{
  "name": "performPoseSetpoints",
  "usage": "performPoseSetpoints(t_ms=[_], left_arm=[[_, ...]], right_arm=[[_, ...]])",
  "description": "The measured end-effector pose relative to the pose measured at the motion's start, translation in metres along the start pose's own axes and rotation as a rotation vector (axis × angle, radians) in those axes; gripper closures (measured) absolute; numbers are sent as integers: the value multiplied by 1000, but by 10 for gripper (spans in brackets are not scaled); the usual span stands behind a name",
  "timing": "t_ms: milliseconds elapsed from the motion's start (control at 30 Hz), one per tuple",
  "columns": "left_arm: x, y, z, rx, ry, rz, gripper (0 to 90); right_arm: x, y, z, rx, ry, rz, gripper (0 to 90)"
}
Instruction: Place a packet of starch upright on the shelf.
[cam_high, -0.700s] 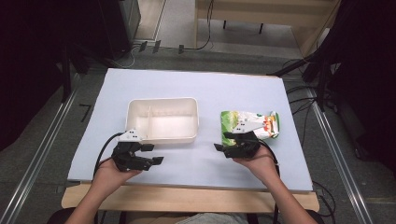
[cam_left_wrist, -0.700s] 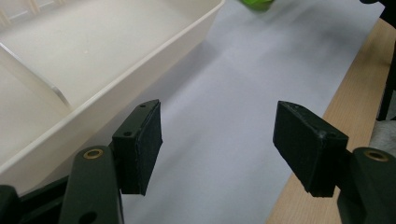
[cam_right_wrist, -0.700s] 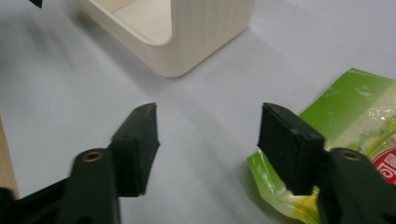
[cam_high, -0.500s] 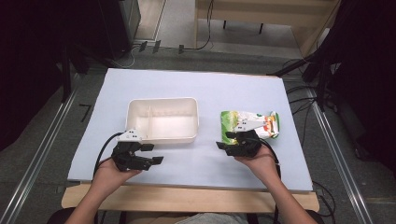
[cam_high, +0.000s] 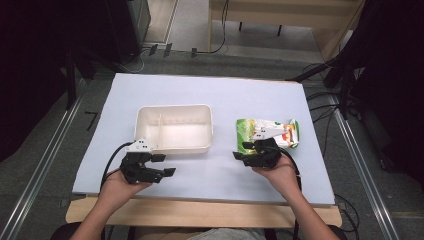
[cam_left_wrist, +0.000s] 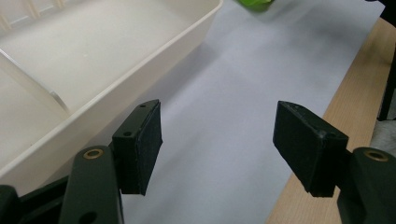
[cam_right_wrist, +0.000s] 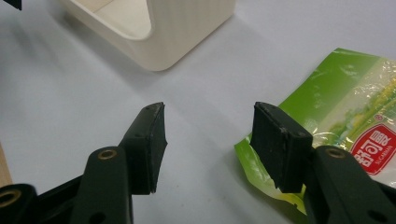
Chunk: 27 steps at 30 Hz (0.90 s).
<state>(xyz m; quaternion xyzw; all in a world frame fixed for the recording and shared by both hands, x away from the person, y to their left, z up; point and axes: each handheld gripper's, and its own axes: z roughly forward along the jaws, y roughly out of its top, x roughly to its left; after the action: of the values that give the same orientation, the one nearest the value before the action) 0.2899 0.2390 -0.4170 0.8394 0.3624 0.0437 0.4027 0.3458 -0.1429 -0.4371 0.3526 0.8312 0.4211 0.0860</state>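
A white divided tray (cam_high: 172, 107) lies in the middle of the pale mat. To its right lies a green snack bag (cam_high: 272, 129) with a red label. My left gripper (cam_high: 165, 165) stands open near the tray's front left corner, its jaws pointing right over bare mat. In the left gripper view the gripper (cam_left_wrist: 217, 144) holds nothing, and the tray's wall (cam_left_wrist: 154, 60) runs along its left jaw. My right gripper (cam_high: 241, 151) is open at the bag's front left corner. In the right gripper view the gripper (cam_right_wrist: 208, 144) has its right jaw over the edge of the bag (cam_right_wrist: 345, 107), with the tray corner (cam_right_wrist: 187, 28) beyond.
The pale mat (cam_high: 220, 95) covers a wooden table whose front edge (cam_high: 200, 212) shows below my hands. Bare mat stretches behind the tray and between the two grippers. Cables and dark furniture lie on the floor beyond the table.
The right gripper has shifted only slightly beside the bag's corner. The left gripper, tray and bag have stayed where they were.
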Motion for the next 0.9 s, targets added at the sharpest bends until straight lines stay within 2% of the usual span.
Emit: performPoseSetpoints(t_ms=[567, 733, 900], left_arm=[[-1, 0, 0, -7, -2, -2, 334], [0, 0, -1, -4, -2, -6, 334], [0, 1, -1, -13, -8, -8, 334]], right_arm=[[-4, 1, -10, -20, 1, 8, 468], [-3, 2, -24, -43, -6, -7, 469], [-7, -4, -36, -43, -24, 2, 465]])
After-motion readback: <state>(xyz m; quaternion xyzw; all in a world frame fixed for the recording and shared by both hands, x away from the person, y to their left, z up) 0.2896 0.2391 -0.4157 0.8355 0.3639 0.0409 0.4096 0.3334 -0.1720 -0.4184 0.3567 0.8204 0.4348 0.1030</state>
